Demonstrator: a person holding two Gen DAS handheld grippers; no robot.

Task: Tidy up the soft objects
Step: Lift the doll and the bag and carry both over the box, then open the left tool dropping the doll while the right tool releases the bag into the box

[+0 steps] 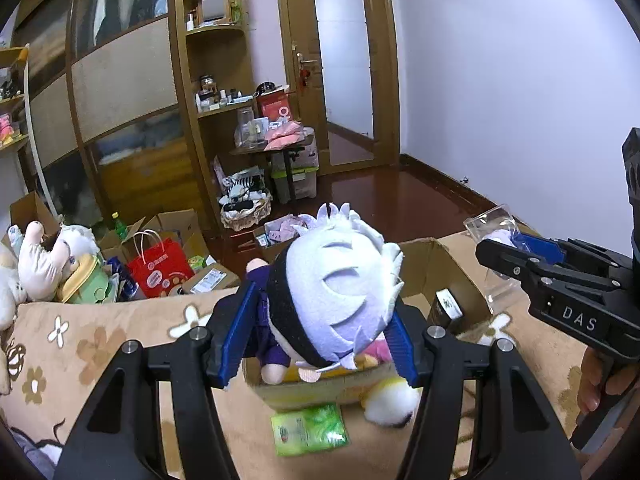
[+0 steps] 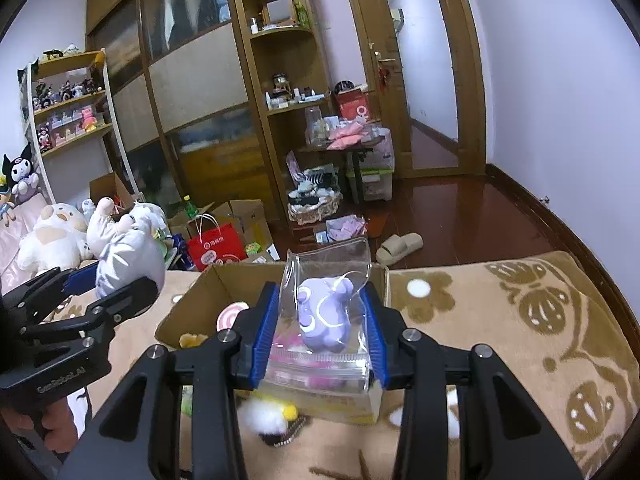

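Note:
My left gripper [image 1: 320,332] is shut on a white-haired plush doll [image 1: 336,296] with a black blindfold and purple clothes, held over the open cardboard box [image 1: 452,264] on the beige flowered blanket. My right gripper [image 2: 322,332] is shut on a clear zip bag [image 2: 320,364] with a small purple plush [image 2: 326,314] inside, also above the box [image 2: 208,292]. The right gripper shows in the left wrist view [image 1: 520,252], the left gripper in the right wrist view [image 2: 96,292].
A green packet [image 1: 308,430] and a white-and-yellow plush [image 1: 390,402] lie on the blanket [image 2: 520,320] by the box's near side. Plush toys [image 2: 60,236], a red bag [image 2: 216,246] and boxes crowd the left. A slipper [image 2: 400,246] lies on the wooden floor.

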